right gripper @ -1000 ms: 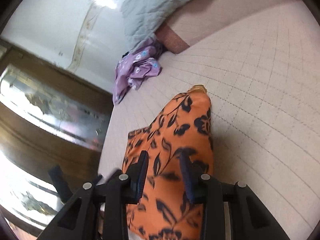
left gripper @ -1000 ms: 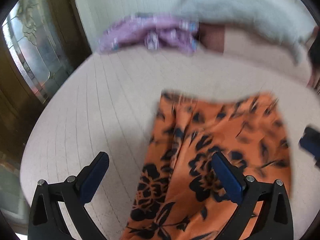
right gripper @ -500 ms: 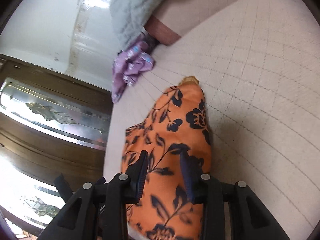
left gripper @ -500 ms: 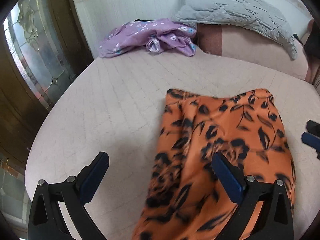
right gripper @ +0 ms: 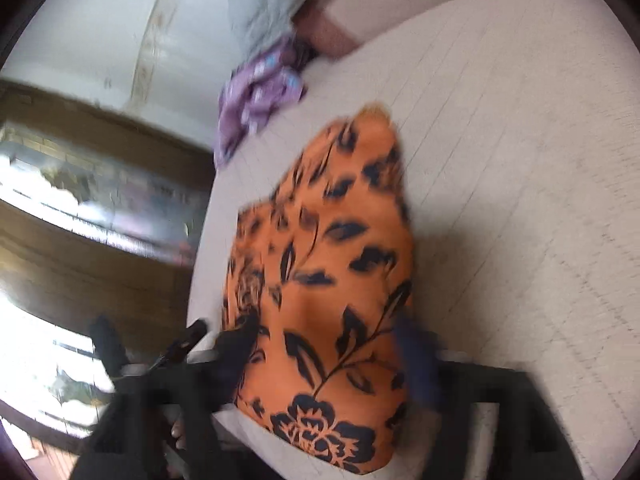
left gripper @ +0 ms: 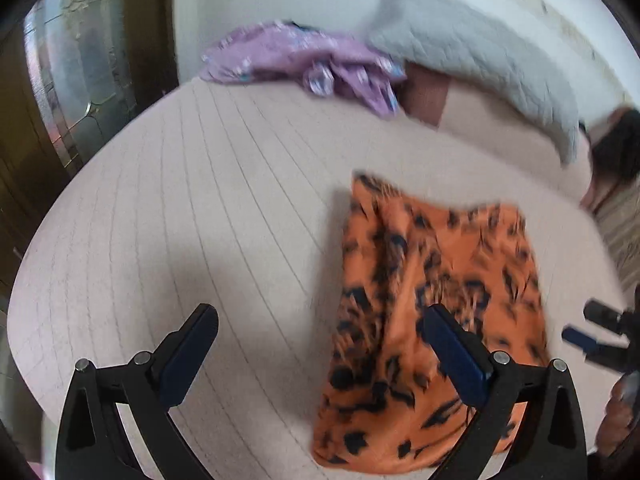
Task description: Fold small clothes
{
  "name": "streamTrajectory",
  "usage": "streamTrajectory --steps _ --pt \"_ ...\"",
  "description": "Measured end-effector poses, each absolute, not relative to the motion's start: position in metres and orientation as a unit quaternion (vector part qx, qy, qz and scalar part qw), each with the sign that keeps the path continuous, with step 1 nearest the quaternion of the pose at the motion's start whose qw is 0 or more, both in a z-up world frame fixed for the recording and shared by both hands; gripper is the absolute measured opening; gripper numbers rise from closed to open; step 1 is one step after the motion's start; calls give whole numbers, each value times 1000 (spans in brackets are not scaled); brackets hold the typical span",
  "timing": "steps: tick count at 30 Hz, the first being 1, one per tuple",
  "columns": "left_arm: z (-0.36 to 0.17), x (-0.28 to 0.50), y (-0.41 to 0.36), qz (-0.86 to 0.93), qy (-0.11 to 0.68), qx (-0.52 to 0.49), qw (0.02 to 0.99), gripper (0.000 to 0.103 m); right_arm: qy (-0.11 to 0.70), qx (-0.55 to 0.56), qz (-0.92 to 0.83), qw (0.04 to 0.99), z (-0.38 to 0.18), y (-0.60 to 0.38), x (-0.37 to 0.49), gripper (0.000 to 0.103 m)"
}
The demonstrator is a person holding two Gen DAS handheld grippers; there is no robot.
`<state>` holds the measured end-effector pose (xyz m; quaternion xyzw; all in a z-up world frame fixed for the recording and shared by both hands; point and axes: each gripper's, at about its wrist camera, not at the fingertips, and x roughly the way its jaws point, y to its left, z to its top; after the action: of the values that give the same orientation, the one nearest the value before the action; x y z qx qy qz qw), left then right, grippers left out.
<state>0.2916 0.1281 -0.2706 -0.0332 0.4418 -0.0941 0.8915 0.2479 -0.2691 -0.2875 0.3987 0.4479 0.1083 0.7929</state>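
An orange garment with black flowers [left gripper: 432, 320] lies folded flat on the pale quilted bed [left gripper: 240, 208]; it also shows in the right wrist view [right gripper: 332, 280]. My left gripper [left gripper: 320, 344] is open and empty above the bed, its right finger over the garment's left part. My right gripper [right gripper: 328, 356] is open, its blurred fingers standing either side of the garment's near end; it also shows at the right edge of the left wrist view [left gripper: 596, 336].
A crumpled purple garment [left gripper: 304, 60] lies at the far edge of the bed, next to a grey quilted pillow [left gripper: 472, 52]. A wooden door with glass panels [left gripper: 68, 72] stands to the left. The bed's edge runs along the left.
My right gripper has opened and let go of the orange garment, which now lies flat. My left gripper has drawn back and to the left, staying open.
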Motion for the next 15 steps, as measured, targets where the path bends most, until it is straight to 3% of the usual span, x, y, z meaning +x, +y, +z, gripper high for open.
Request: streamTrajectory --steps 6,15 --pt "-317 340 160 -144 551 -199 797 103 461 431 94 770 -301 -293 246 81" --pt "-330 350 149 -210 570 -276 745 103 478 487 96 725 -335 -303 269 81"
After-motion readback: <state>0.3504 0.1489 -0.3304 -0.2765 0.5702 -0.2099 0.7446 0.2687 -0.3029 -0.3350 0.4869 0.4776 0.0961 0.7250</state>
